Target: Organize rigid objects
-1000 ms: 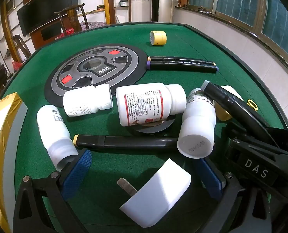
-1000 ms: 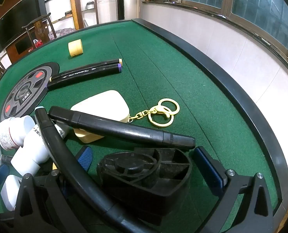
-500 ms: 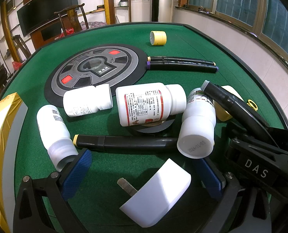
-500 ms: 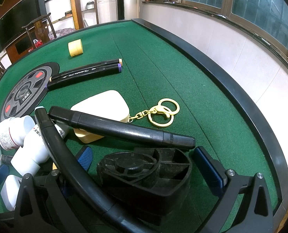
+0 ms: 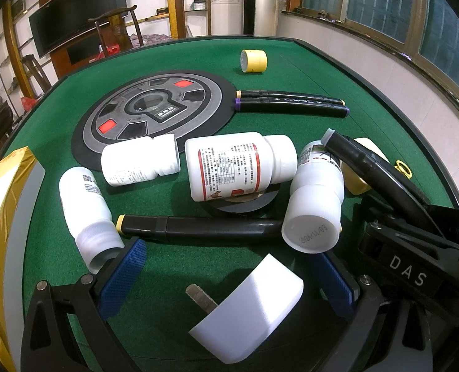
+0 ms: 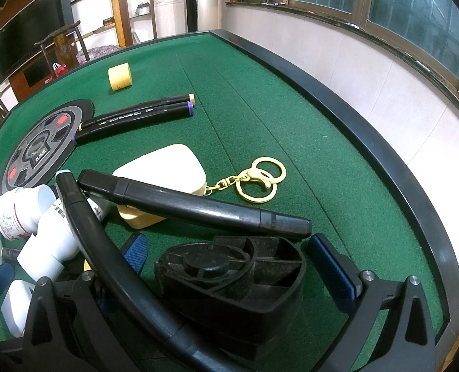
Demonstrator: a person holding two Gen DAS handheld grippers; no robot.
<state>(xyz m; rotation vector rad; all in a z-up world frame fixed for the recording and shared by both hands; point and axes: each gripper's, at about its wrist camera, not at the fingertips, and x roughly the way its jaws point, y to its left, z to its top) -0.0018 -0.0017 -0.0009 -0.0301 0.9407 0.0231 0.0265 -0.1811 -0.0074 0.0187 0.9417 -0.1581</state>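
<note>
left hand-held gripper (image 5: 229,274): hovering low over the green table (image 5: 307,62), jaws spread wide, a white plug adapter (image 5: 248,307) lying between them, ungripped.
right hand-held gripper (image 6: 229,262): also spread, straddling a black holder (image 6: 232,282), not pinching it.
bottles: four white bottles (image 5: 238,164) lying near a black marker (image 5: 198,226).

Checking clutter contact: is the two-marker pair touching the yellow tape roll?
Apart. The left wrist view shows green felt between the marker pair and the yellow tape roll.
</note>
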